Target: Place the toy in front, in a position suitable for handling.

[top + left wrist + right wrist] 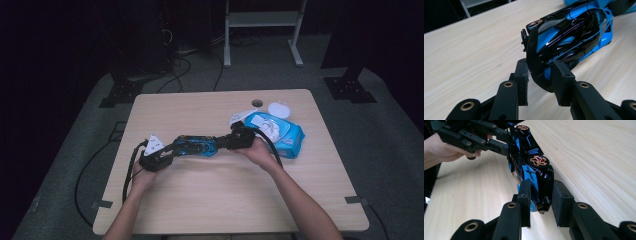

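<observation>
My left tongs (167, 152) and right tongs (227, 141) each pinch one end of the blue toy car (196, 145); lifting it off the surface (200, 200) remains.

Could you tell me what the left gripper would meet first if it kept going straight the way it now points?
The blue and black toy car that the left gripper already holds by one end; beyond it, probably the right gripper at the car's other end.

table (210, 200): light wood | on it: blue wipes pack (285, 132), perhaps a white lid (278, 109)
</observation>
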The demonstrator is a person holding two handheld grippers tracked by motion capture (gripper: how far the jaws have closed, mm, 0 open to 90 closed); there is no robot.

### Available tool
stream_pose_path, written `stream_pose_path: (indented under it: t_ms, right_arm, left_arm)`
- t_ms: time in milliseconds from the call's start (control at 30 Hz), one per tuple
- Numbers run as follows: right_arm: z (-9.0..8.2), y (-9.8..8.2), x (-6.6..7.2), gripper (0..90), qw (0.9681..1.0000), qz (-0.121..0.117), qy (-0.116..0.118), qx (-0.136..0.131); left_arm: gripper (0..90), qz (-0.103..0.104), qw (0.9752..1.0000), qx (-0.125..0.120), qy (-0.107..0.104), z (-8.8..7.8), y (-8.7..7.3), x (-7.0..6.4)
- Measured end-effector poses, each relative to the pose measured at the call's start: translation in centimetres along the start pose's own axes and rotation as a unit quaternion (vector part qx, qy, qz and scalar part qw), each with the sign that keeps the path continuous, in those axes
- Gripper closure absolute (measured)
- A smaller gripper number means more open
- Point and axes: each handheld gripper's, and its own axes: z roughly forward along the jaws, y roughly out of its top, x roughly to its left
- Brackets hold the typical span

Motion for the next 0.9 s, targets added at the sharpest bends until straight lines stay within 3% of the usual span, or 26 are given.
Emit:
stream_pose_path:
  t_ms: [167,200,233,333,367,467,500,533,633,733,900]
  right_arm:
    - [-2.6,-0.8,1.3,70.5,1.0000,0.002,-0.005,-0.009]
    - [-3.9,-1.3,2.0,70.6,0.9999,0.005,-0.006,-0.012]
    - [-4.5,-1.7,2.5,70.7,0.9999,0.006,-0.007,-0.014]
    - [-6.3,-2.9,3.7,70.9,0.9996,0.014,-0.008,-0.021]
    - [-6.3,-2.9,3.7,70.9,0.9996,0.014,-0.008,-0.021]
    - [-8.0,-5.1,5.2,71.0,0.9994,0.029,-0.005,-0.020]
    - [-8.0,-5.1,5.2,71.0,0.9994,0.029,-0.005,-0.020]
    - [-8.7,-6.4,5.8,71.1,0.9992,0.036,-0.001,-0.019]
    - [-9.4,-7.5,6.3,71.1,0.9987,0.048,0.004,-0.015]
    - [-10.3,-9.5,7.0,71.2,0.9977,0.065,0.016,-0.011]
    - [-10.2,-11.3,7.1,71.3,0.9968,0.076,0.026,0.000]
  left_arm:
    - [67.9,0.014,0.9998,-0.008,-0.013,-0.5,1.2,-2.0]
    - [67.9,0.019,0.9996,-0.011,-0.019,-0.8,1.7,-3.1]
    - [67.9,0.019,0.9996,-0.011,-0.019,-0.8,1.7,-3.1]
    - [67.9,0.025,0.9991,-0.011,-0.033,-1.4,2.3,-5.6]
    - [67.9,0.025,0.9991,-0.011,-0.033,-1.4,2.3,-5.6]
    - [67.8,0.035,0.9980,0.005,-0.053,-1.6,2.2,-8.0]
    - [67.7,0.035,0.9980,0.005,-0.053,-1.6,2.2,-8.0]
    - [67.5,0.042,0.9970,0.012,-0.063,-1.7,2.1,-9.2]
    - [67.3,0.046,0.9961,0.017,-0.073,-1.8,1.9,-10.2]
    - [66.8,0.057,0.9934,0.031,-0.094,-1.8,1.3,-11.9]
    - [66.6,0.059,0.9914,0.048,-0.106,-1.5,0.7,-12.6]
